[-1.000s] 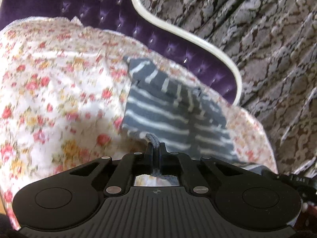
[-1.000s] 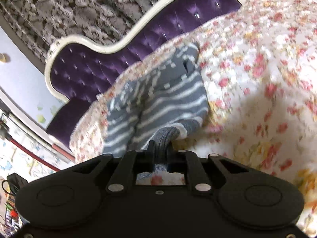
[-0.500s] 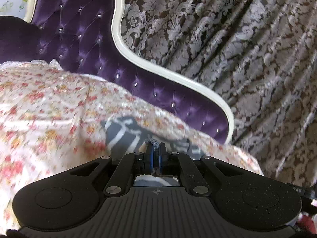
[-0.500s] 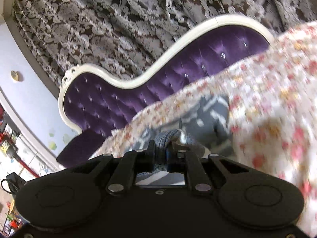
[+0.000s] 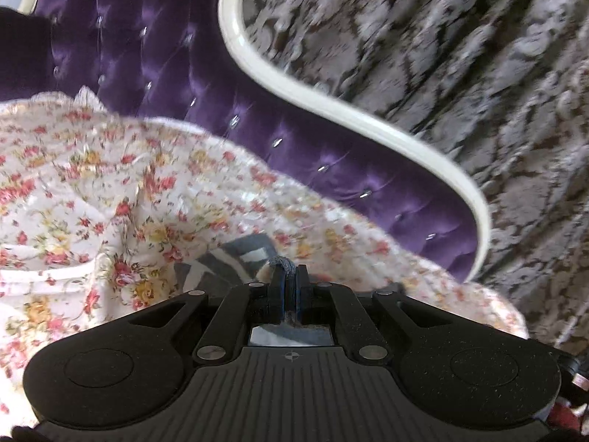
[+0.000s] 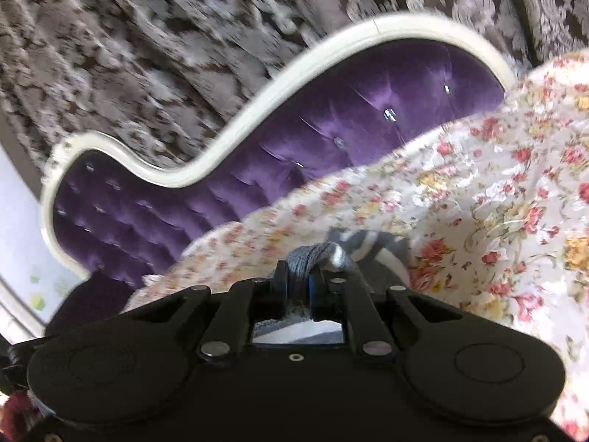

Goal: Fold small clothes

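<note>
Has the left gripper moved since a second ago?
Yes. The left gripper, shut on the striped garment, has carried it toward the purple headboard, which now fills more of its view.

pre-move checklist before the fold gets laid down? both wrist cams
1. Left gripper shut on the striped garment: ok, grey edge pinched between the fingers.
2. Right gripper shut on garment: ok, thick grey bunch clamped.
3. Garment lying flat on the floral bedspread: cannot tell, mostly hidden below the grippers.
4. Both held edges level with each other: cannot tell, neither view shows both.
5. Landing area clear of the purple headboard: ok, headboard sits well beyond the cloth.
6. Image sharpness: not ok, curtain blurred.
</note>
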`<state>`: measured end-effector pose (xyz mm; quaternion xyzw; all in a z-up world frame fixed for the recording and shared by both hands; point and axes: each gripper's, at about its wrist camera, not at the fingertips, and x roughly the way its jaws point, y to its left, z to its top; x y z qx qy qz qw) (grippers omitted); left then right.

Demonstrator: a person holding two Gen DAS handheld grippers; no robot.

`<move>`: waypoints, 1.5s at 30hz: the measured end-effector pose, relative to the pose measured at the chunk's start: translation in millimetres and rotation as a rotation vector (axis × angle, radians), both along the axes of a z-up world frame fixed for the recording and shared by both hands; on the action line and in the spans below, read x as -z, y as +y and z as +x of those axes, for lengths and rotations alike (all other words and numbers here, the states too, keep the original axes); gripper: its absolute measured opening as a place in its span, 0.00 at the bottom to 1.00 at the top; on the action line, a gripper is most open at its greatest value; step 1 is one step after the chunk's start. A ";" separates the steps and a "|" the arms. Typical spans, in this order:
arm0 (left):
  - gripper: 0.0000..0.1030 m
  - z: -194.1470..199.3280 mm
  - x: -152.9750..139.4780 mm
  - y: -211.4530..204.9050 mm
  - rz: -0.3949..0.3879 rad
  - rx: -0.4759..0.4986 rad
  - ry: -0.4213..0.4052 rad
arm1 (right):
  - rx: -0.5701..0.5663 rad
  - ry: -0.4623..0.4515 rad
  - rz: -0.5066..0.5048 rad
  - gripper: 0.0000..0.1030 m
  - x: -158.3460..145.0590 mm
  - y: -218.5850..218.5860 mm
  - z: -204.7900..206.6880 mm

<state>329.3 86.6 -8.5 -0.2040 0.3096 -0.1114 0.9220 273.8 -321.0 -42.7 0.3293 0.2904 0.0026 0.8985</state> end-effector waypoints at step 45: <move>1.00 16.7 70.7 -63.5 0.433 0.085 0.121 | -0.252 0.204 -0.563 1.00 39.4 55.7 36.3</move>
